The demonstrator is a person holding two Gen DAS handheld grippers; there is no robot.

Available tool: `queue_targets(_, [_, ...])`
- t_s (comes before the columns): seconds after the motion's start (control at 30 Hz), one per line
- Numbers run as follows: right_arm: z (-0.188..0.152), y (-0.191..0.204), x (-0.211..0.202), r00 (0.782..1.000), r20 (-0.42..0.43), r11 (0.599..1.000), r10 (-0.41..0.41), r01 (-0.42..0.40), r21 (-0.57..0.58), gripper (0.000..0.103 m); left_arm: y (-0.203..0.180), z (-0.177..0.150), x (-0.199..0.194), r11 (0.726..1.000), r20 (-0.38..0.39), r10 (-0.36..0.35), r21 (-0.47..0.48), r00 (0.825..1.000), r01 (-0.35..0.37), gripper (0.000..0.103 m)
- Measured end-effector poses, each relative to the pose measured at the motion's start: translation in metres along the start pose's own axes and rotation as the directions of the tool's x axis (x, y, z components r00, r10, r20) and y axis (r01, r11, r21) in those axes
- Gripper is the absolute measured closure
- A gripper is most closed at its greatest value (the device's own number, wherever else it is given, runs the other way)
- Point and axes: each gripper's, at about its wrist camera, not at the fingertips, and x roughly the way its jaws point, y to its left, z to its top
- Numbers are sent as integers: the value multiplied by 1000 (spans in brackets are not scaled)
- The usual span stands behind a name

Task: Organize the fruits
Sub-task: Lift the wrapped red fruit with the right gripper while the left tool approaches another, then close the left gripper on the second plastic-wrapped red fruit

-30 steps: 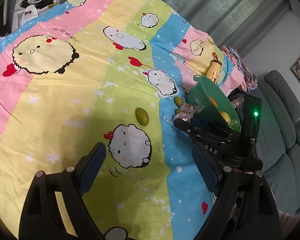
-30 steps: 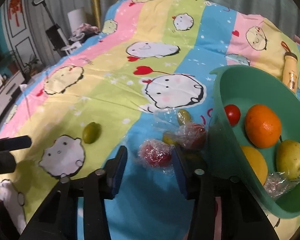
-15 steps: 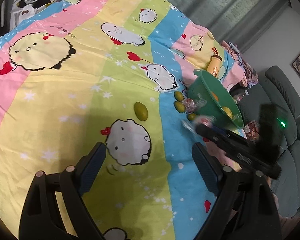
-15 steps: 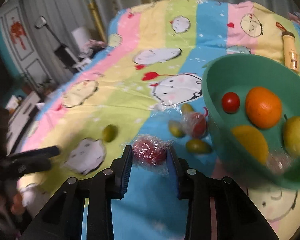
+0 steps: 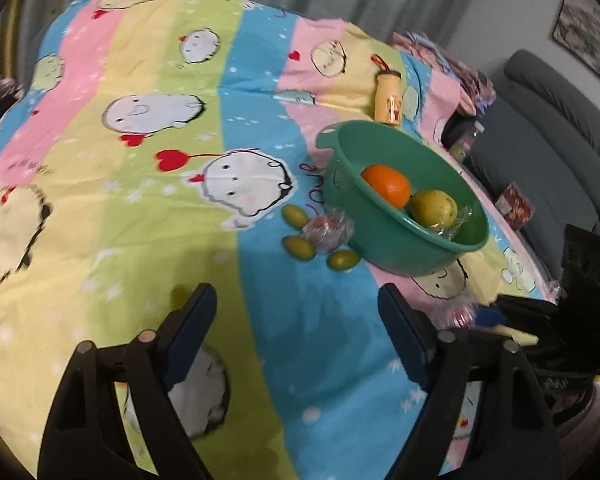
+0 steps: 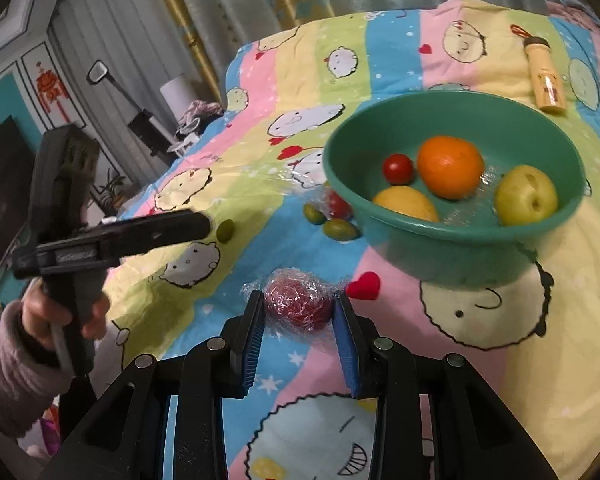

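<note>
Right wrist view: my right tongs [image 6: 298,312] gripping wrapped red fruit [image 6: 298,306], pads pressing on both its sides, jaws having just been closing on it. Holding fruit above bedspread [image 6: 380,60], short of green bowl [image 6: 452,236]; bowl lying ahead and to right, so right hand nearer. Left tongs [image 5: 296,332] gaping, jaws having just been narrowing, nothing between them. Loose green fruit [image 6: 225,231] lying just off left tongs' tip, likely its next pick.
</note>
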Motion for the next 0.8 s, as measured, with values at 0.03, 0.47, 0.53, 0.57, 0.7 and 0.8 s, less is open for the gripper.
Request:
queue_targets(0.03, [-1,-2,-1,1000,5,1000,1,-1,5,67,-2,4,7,1000,-8,0,10,1000,0,25])
queue_targets(0.47, [-9,-13,-3,998,33,998,47,-48,31,67,-18,33,75,987,-87,54,156,995,-39,40])
queue_targets(0.53, [-9,-13,-3,998,35,998,55,-56,32,67,-17,35,80,986,-92,56,162,994,-40,42])
queue_targets(0.57, [-10,-13,-3,998,37,998,56,-57,32,67,-17,36,82,985,-94,61,165,994,-45,45])
queue_targets(0.7, [-10,-15,0,997,39,997,65,-67,41,67,-17,41,89,987,-105,57,155,993,-41,48])
queue_targets(0.8, [-11,-17,1,997,35,997,66,-68,47,67,-21,43,91,984,-101,70,172,992,-52,54])
